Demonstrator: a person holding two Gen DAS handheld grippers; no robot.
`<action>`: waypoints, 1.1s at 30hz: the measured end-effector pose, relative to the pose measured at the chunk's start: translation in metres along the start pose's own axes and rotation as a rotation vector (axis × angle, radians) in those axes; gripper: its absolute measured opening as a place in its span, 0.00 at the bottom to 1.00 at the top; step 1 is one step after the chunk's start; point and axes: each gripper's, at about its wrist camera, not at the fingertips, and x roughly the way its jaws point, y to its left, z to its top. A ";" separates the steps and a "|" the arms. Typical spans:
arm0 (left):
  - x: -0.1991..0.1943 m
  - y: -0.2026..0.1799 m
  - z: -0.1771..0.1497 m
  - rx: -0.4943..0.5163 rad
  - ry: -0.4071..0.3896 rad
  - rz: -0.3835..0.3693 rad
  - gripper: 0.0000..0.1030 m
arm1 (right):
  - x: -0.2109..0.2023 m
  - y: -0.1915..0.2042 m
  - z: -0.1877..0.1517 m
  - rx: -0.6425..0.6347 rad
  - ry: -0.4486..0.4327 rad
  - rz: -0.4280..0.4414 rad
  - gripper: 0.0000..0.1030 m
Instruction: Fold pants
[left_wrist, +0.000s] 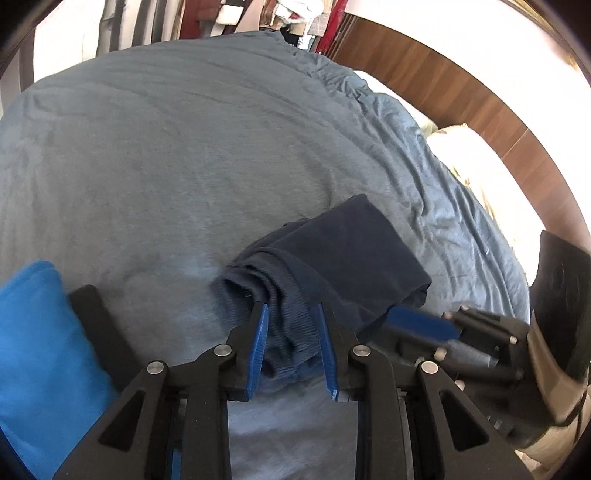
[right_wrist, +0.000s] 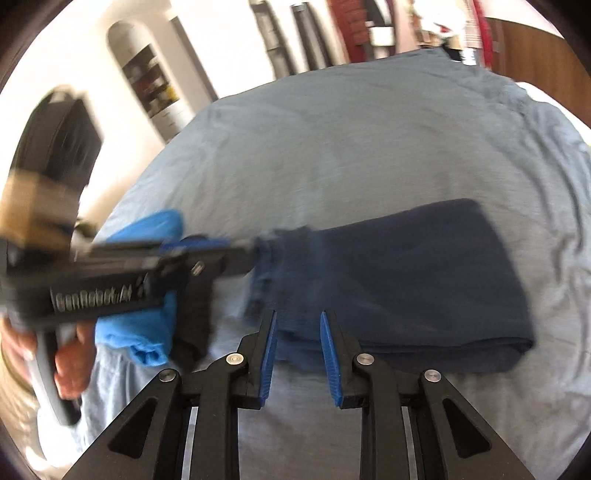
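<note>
The left gripper's fingers (left_wrist: 258, 332) stand slightly apart, released, with the pants' ribbed waistband just beyond the tips. The right gripper (right_wrist: 298, 325) is likewise unclenched at the near edge of the folded navy pants (right_wrist: 406, 280), which lie on the grey-blue bed (left_wrist: 166, 166). A bright blue garment (right_wrist: 155, 229) lies beside them.

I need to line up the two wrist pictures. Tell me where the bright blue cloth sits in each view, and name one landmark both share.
Left wrist: the bright blue cloth fills the lower left edge, left of the left gripper.
Right wrist: it lies at left of centre, partly behind the blurred left gripper.
Shared landmark: the folded navy pants on the grey-blue bedspread.
</note>
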 end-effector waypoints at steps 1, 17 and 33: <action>0.004 -0.001 0.000 -0.016 -0.002 -0.007 0.25 | -0.003 -0.010 0.001 0.021 -0.004 -0.017 0.25; 0.056 0.028 -0.013 -0.213 0.057 0.021 0.27 | 0.000 -0.063 0.007 0.160 -0.003 -0.102 0.25; 0.065 0.032 -0.018 -0.308 0.046 0.036 0.41 | 0.004 -0.067 0.003 0.154 0.023 -0.110 0.25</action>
